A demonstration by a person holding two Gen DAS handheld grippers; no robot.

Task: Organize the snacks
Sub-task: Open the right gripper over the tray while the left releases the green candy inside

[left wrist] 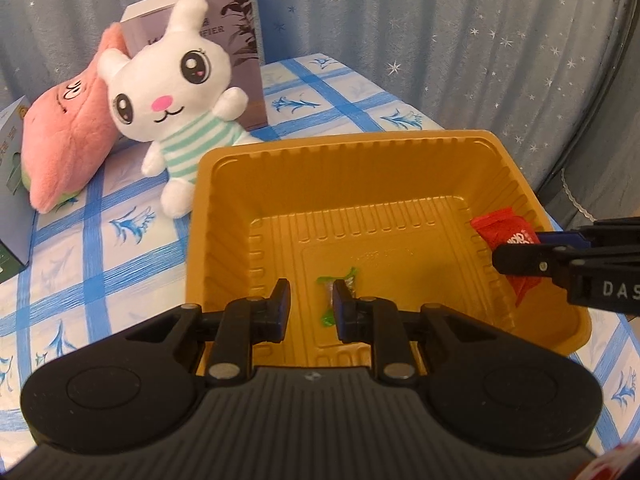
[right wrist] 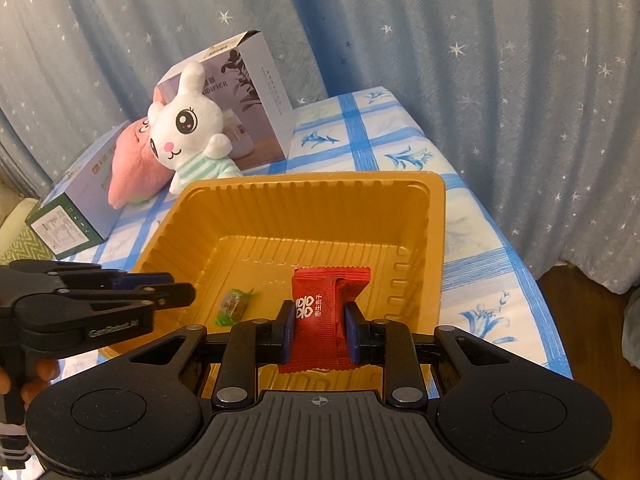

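Left wrist view: your left gripper [left wrist: 310,306] hangs with jaws apart and empty over the gold plastic tray [left wrist: 224,184]; the green-wrapped candy [left wrist: 336,296] lies on the tray floor just beside the right finger, so a careless closing could snag it; the ribbed walls leave open room toward the far side; the white rabbit plush [left wrist: 176,108] crowds the left rim.

Right wrist view: your right gripper [right wrist: 318,328] clamps the red snack packet [right wrist: 326,312] above the tray's right half; released high, it may tip against the near wall [right wrist: 434,280]; the left gripper's fingers sit close, risking collision.
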